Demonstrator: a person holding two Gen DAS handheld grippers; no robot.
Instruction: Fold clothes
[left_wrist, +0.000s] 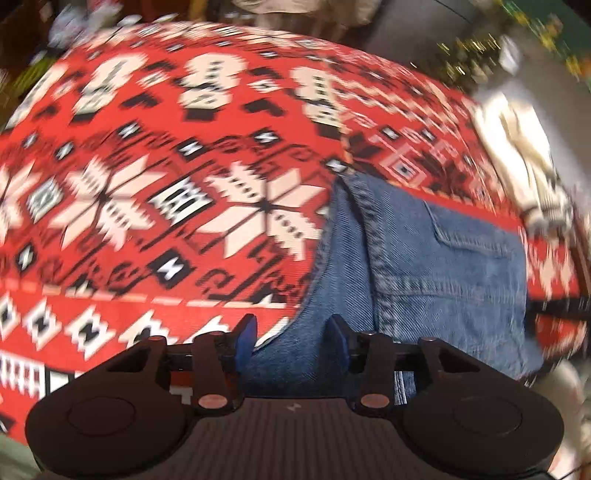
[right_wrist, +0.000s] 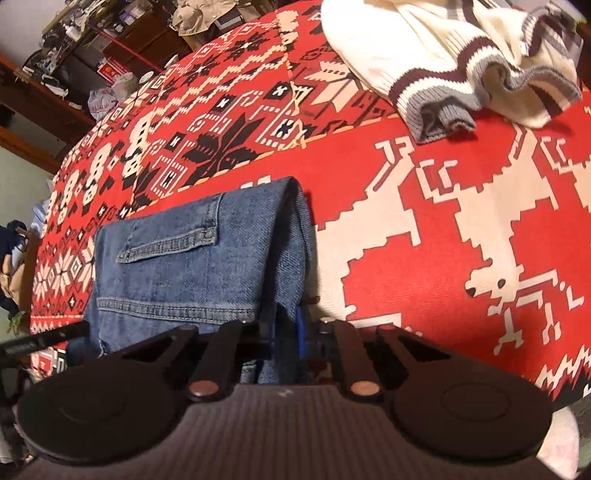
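Denim filled the bottom of both views: I had the jeans (right_wrist: 192, 258) folded into a compact bundle on the red patterned cloth (right_wrist: 424, 236). My right tool (right_wrist: 286, 328) was pinched narrow on the bundle's near right edge. My left tool (left_wrist: 291, 339) stood partly open around the near left edge, its pads not clearly pressing. Beyond the jeans, well apart, a cream striped sweater (right_wrist: 424, 48) lay crumpled, so I judged the jeans nearly finished and that garment still to fold.
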